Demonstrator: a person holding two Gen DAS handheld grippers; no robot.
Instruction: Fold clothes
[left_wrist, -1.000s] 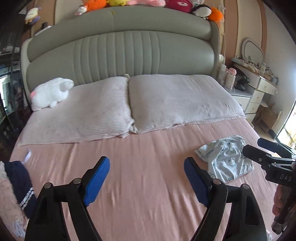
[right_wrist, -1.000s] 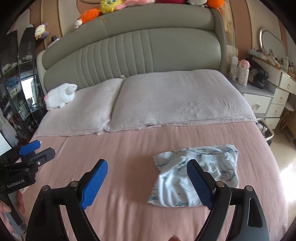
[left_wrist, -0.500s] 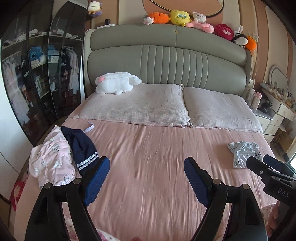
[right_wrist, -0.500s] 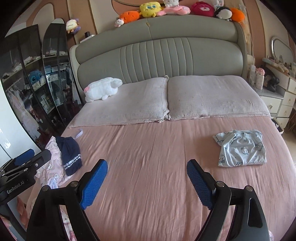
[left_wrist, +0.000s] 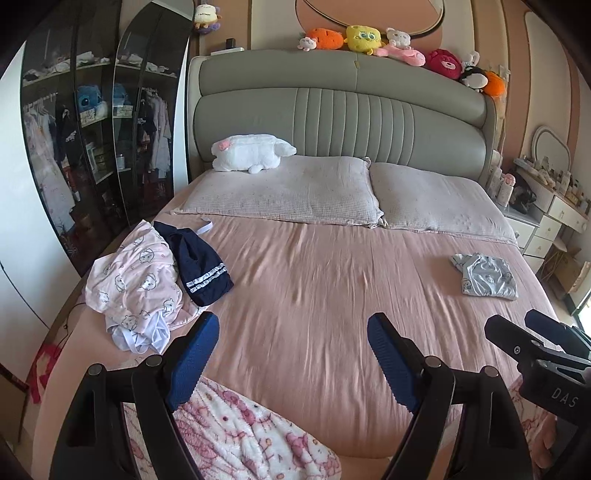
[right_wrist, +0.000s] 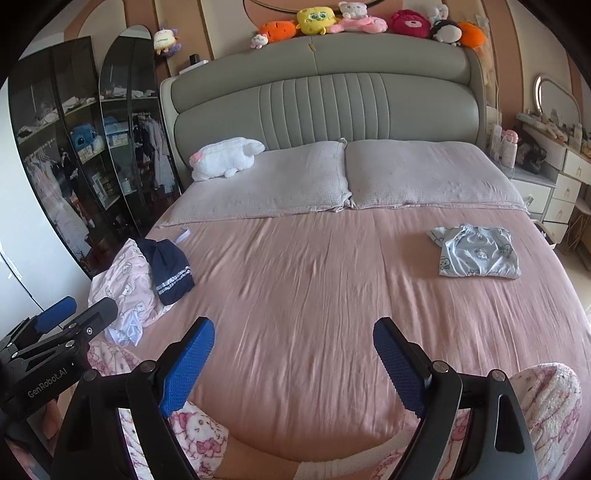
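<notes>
A folded light blue printed garment (left_wrist: 484, 277) (right_wrist: 478, 256) lies on the right side of the pink bed sheet (left_wrist: 314, 280) (right_wrist: 314, 280). At the left edge sits a crumpled heap: a pink printed garment (left_wrist: 129, 280) (right_wrist: 125, 288) with a navy piece with white trim (left_wrist: 201, 264) (right_wrist: 168, 267) on top. My left gripper (left_wrist: 291, 356) hangs open over the near middle of the bed, nothing between its blue pads. My right gripper (right_wrist: 293, 363) is open as well, empty, above the bed's near edge. Each gripper shows at the side of the other's view.
Two grey pillows (left_wrist: 288, 192) and a white plush toy (left_wrist: 251, 153) lie at the headboard (left_wrist: 332, 122), with stuffed toys along its top. A dark glass wardrobe (left_wrist: 92, 147) stands left, a white dresser (left_wrist: 546, 218) right. Pink fleece sleeves (left_wrist: 240, 439) show at the bottom.
Both grippers have pulled back from the blue garment toward the foot of the bed and swung left, so the whole bed and the left clothes heap came into view. Jaws stayed open.
</notes>
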